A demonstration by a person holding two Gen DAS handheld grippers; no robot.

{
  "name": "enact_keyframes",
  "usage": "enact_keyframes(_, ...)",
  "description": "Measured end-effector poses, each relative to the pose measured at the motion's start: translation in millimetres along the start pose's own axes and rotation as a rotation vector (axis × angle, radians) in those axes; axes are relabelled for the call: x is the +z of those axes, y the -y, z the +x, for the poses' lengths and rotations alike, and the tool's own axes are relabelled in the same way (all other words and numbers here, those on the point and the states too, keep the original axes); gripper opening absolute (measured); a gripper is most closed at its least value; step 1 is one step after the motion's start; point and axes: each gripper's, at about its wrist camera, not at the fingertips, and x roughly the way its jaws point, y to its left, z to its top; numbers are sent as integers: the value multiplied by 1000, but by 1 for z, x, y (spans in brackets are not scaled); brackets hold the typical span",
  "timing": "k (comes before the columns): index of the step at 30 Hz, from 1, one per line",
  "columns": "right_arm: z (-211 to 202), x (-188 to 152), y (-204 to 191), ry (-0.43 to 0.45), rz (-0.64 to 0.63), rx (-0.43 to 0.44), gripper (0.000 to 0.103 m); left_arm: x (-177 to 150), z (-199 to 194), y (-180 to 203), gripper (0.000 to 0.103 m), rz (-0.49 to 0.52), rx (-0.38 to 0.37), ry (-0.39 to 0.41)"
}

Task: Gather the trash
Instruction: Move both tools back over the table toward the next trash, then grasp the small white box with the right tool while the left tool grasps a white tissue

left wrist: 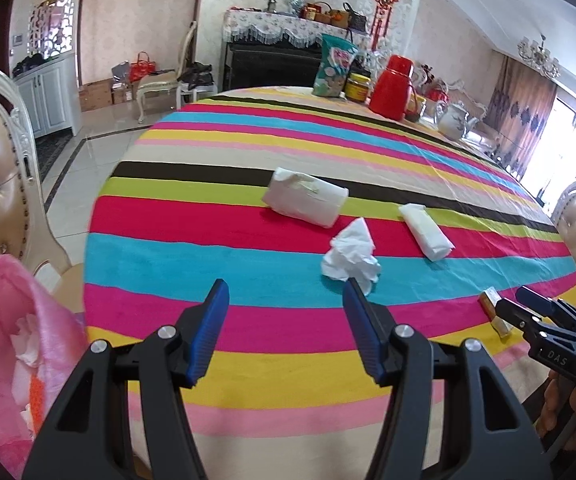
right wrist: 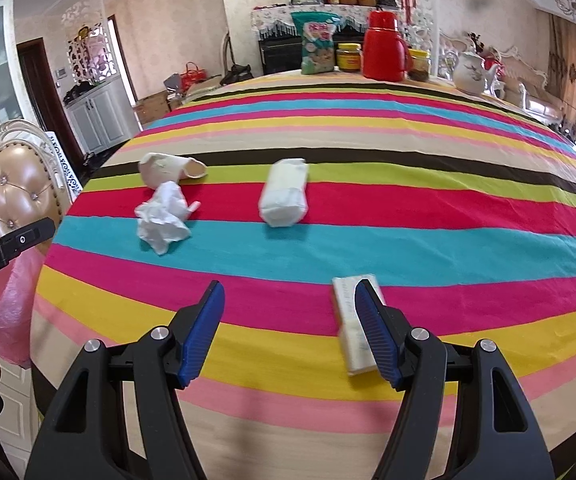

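1. Left wrist view: left tongs (left wrist: pixel 283 292) spread and empty, hovering over the striped counter (left wrist: pixel 207 252); the crumpled tissue (left wrist: pixel 351 256) lies just beyond the right-hand tip, at about 1 o'clock.
2. Right tongs (right wrist: pixel 290 294) also spread, holding nothing — a flat paper packet (right wrist: pixel 350 320) sits under the right-hand finger at 3 o'clock.
3. Step in hand, I judge: the approach — nothing picked yet.
4. Next: centre on a piece, close, carry to the pink bag (left wrist: pixel 11 344) at 8 o'clock.
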Motion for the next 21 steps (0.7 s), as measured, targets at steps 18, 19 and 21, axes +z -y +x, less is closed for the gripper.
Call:
enact_keyframes(18,9,-8,52,-66,45,-51,65,21,81,51,57,59,-55,-93)
enact_keyframes(19,10,-9,54,-71,46,-52,65,22,84,53,57,61,-56,-96)
enact_keyframes(21,13,-9,56,-84,45,-48,65,25,93,56,57,66,-54,-105)
